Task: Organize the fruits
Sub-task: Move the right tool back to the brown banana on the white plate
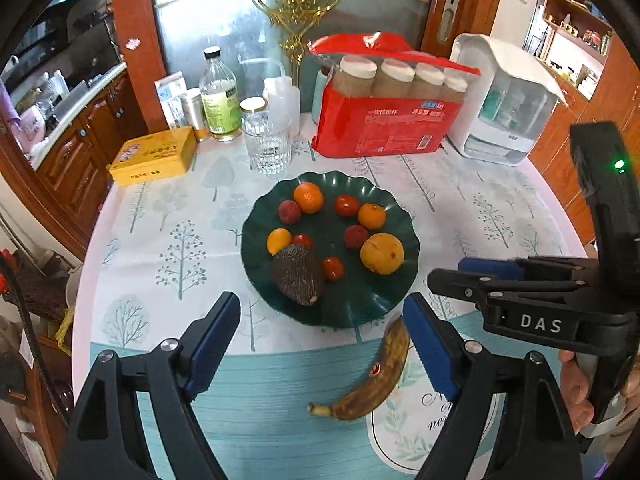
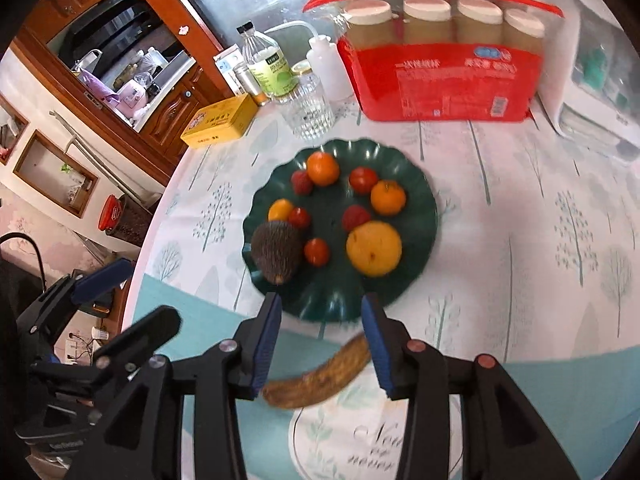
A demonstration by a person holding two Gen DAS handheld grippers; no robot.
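Note:
A dark green scalloped plate [image 1: 352,304] [image 2: 340,308] holds an avocado [image 1: 298,274] [image 2: 277,254], a large orange [image 1: 382,253] [image 2: 374,248], small oranges, tomatoes and red lychee-like fruits. A brown overripe banana [image 1: 370,380] [image 2: 320,376] lies on the table in front of the plate. My left gripper [image 1: 322,344] is open and empty, above the table just short of the plate, the banana between its fingers. My right gripper [image 2: 320,340] is open and empty above the banana; it also shows at the right of the left wrist view [image 1: 460,274].
Behind the plate stand a clear ribbed glass [image 1: 267,146] [image 2: 310,114], a yellow tin [image 1: 154,156] [image 2: 220,120], bottles [image 1: 219,96], a red pack of paper cups [image 1: 388,108] [image 2: 440,60] and a white appliance [image 1: 504,100]. The table edge runs along the left.

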